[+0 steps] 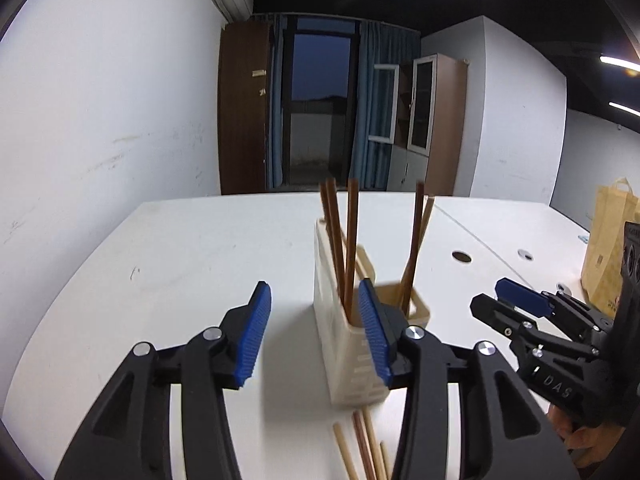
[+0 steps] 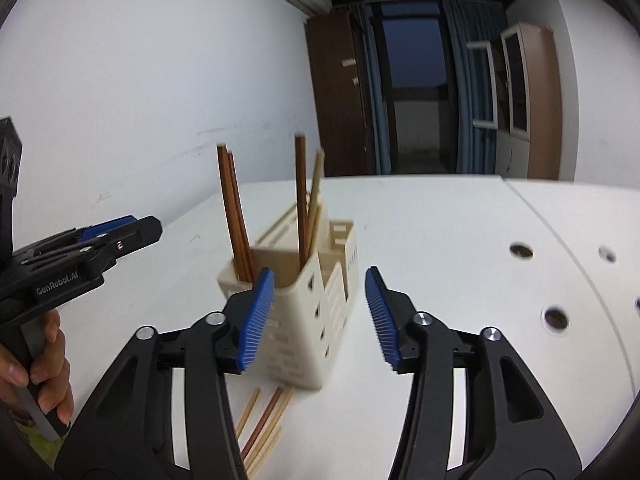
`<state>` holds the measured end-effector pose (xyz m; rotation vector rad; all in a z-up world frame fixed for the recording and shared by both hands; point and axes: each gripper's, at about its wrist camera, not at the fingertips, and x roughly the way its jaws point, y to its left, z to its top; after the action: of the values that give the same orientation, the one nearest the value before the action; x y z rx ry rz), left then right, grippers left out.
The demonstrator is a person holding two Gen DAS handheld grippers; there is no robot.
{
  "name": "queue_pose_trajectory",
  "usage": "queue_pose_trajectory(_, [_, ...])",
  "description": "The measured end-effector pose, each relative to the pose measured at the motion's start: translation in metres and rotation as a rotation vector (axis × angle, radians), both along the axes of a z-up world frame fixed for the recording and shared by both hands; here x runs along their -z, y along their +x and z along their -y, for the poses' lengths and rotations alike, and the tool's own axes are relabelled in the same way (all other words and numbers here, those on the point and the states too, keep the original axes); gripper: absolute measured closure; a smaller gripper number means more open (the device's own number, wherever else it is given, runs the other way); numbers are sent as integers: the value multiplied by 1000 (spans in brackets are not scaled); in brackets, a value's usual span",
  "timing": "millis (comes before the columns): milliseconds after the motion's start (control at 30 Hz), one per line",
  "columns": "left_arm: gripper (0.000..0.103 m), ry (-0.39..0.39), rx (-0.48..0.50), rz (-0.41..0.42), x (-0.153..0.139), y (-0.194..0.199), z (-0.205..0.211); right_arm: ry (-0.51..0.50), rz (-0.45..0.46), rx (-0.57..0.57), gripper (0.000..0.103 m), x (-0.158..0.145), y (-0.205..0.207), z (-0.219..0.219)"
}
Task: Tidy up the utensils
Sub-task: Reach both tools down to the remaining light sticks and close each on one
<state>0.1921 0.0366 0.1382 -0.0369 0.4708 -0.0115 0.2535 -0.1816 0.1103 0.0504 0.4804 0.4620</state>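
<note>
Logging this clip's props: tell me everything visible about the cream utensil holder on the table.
The utensil holder is cream plastic by its look, with slotted walls and several compartments, standing upright on the white table. Dark and pale chopsticks lean inside two compartments; loose chopsticks lie at its near base. Neither the left tool nor the right tool, both open, visibly touches it.

White table [image 1: 192, 264] — caddy [image 1: 344, 360], chopsticks [image 1: 362, 446].

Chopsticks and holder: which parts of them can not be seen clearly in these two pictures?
- Loose chopsticks on the table: near ends cut off by the bottom edge and hidden by the fingers, both views.
- Holder: blurred in the left wrist view; near corner hidden behind a finger.
- Standing chopsticks: lower ends hidden inside the holder.
</note>
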Motion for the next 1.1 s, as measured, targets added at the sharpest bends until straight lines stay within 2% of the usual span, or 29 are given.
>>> queue_pose_trajectory(367, [58,-58,11,-159,62,5,-8,-58,-164,-29,47,53,-8,-6])
queue_pose_trajectory(567, [58,-30,13,-230,91,9,-8,-88,-264,-47,46,80,-9,-14])
queue_pose_trajectory(767, [58,-37,26,-290,108,14,-9,-137,-342,-61,46,103,-9,-22])
queue_pose_trajectory(1100, [58,-44,58,-405,138,29,-6,-210,-400,-70,46,127,-8,-40])
